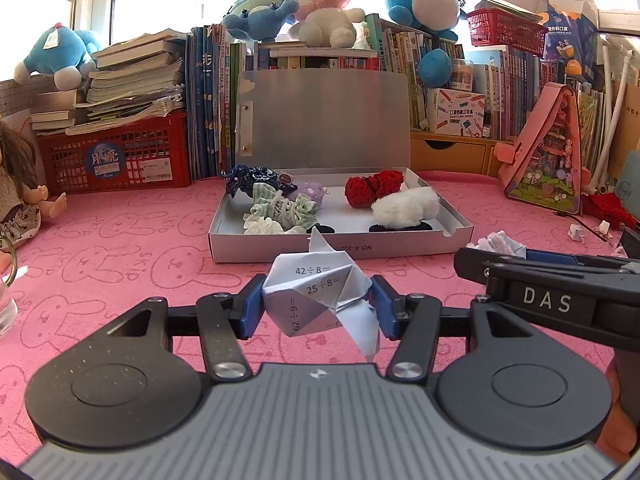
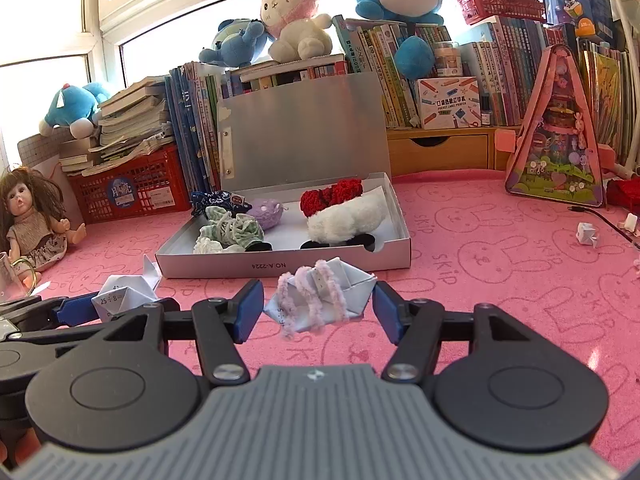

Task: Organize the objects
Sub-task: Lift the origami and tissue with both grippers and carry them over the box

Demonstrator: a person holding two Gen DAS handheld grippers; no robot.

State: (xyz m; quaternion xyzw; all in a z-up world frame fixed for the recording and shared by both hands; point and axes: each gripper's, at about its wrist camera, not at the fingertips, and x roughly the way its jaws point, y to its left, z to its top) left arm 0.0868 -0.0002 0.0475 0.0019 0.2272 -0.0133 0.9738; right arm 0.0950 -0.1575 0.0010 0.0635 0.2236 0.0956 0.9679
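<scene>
My left gripper [image 1: 318, 306] is shut on a white origami figure [image 1: 312, 292] folded from a sheet of printed sums, held above the pink mat. My right gripper [image 2: 318, 306] is shut on a folded paper boat [image 2: 352, 286] wrapped in lilac fuzzy wire. Both are just in front of an open silver box [image 2: 280, 266] that holds a red crochet piece [image 2: 332, 198], a white fluffy item [image 2: 344, 220], green striped cloth [image 2: 232, 230], a purple ball and blue cloth. In the right wrist view the left gripper [image 2: 116, 304] and its paper show at lower left.
A doll [image 2: 32, 220] and a glass jar [image 1: 6, 304] are at the far left, with a red basket [image 2: 132, 196] of books behind. A pink triangular toy house [image 2: 556, 140] stands at the right, with a small paper cube [image 2: 586, 236] near it. Books and plush toys line the back.
</scene>
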